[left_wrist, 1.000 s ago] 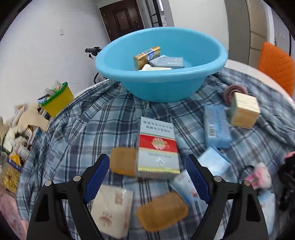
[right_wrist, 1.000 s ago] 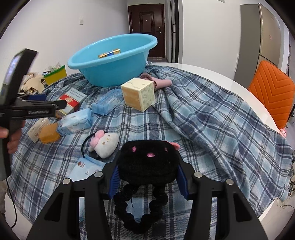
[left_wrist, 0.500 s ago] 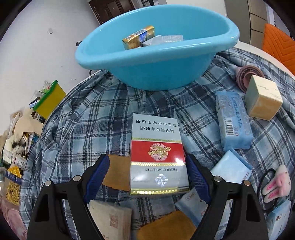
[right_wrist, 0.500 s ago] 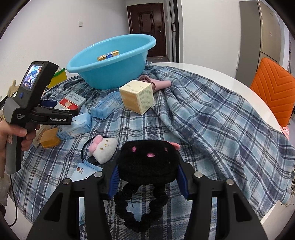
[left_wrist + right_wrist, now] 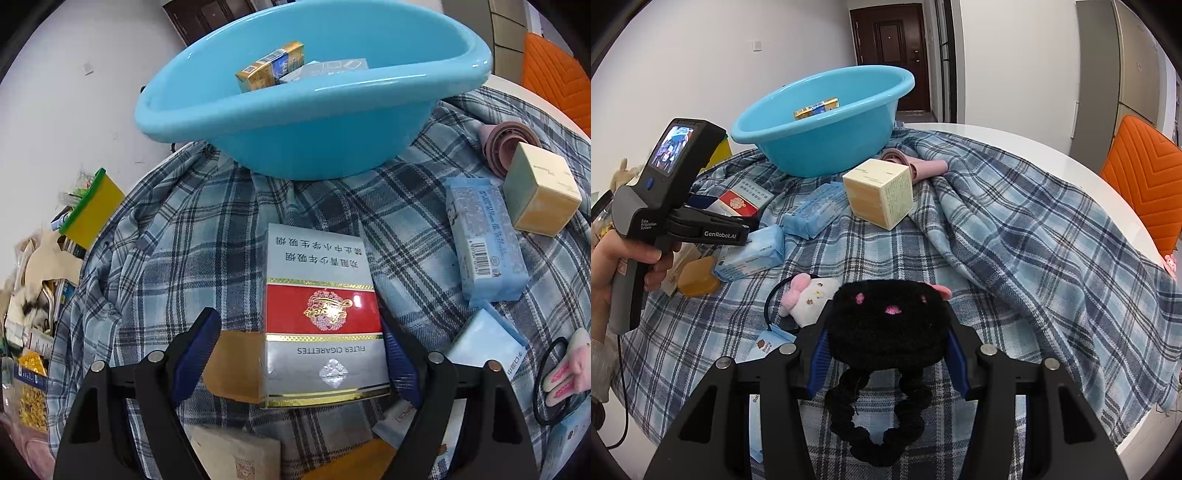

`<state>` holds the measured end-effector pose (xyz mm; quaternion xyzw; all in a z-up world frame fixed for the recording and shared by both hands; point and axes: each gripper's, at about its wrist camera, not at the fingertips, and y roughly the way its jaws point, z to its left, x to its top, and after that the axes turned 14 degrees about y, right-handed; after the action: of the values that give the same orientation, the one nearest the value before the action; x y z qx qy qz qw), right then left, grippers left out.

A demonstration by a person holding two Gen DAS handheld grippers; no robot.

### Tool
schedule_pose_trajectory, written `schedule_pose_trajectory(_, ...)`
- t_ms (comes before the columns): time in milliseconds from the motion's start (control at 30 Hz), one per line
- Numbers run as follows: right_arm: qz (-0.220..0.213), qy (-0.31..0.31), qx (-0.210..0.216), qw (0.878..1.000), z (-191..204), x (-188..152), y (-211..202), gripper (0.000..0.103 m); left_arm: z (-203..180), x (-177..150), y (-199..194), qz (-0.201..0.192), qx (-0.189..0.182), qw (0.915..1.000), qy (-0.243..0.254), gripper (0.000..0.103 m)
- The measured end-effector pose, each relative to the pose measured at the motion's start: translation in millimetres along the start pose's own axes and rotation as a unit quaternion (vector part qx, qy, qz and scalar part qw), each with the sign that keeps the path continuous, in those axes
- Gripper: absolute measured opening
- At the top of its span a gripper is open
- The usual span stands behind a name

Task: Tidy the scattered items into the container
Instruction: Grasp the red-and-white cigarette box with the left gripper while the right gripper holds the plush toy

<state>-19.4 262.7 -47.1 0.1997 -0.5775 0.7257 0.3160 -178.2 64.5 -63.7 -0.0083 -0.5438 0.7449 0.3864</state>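
Lying between the left claw (image 5: 299, 349), seemingly ungripped: cigarette pack (image 5: 321, 314).

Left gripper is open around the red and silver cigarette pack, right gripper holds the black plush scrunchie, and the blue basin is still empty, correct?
Not quite: the blue basin is not empty. The left wrist view shows a gold and blue pack and a grey box inside. The rest stands.
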Motion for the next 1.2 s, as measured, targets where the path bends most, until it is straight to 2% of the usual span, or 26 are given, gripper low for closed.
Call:
schedule_pose_trajectory(33,0.0,0.001,-0.001,1.0,-1,0,0,0.051,0,-1,-2,-0.003,0.001,1.0,-0.002,0.061)
schedule_pose_trajectory(133,0.001,0.004,-0.003,1.0,-4,-1,-1,0.051,2,-6,-17,-0.04,0.004,0.9989,-0.023,0.06)
schedule_pose_trajectory(300,0.0,0.012,-0.003,1.0,-8,0,-3,0.051,5,-16,-54,-0.089,-0.018,0.9944,-0.054,0.06)
schedule_pose_trajectory(533,-0.005,0.007,0.007,1.0,0,-1,-9,0.051,0,-39,-91,-0.123,-0.078,0.9849,-0.094,0.06)
schedule_pose_trajectory(667,-0.007,0.002,0.011,1.0,5,-1,-13,0.051,-9,-54,-106,-0.15,-0.055,0.9811,-0.109,0.06)
schedule_pose_trajectory(733,-0.01,0.001,0.014,1.0,7,-1,-15,0.051,-11,-60,-109,-0.151,-0.05,0.9813,-0.109,0.06)
schedule_pose_trajectory(933,-0.012,-0.006,0.024,1.0,17,-3,-20,0.051,-16,-82,-104,-0.134,-0.065,0.9795,-0.136,0.06)
schedule_pose_trajectory(1200,-0.002,-0.018,0.033,0.999,30,-11,-18,0.051,-31,-105,-92,-0.106,-0.087,0.9809,-0.138,0.06)
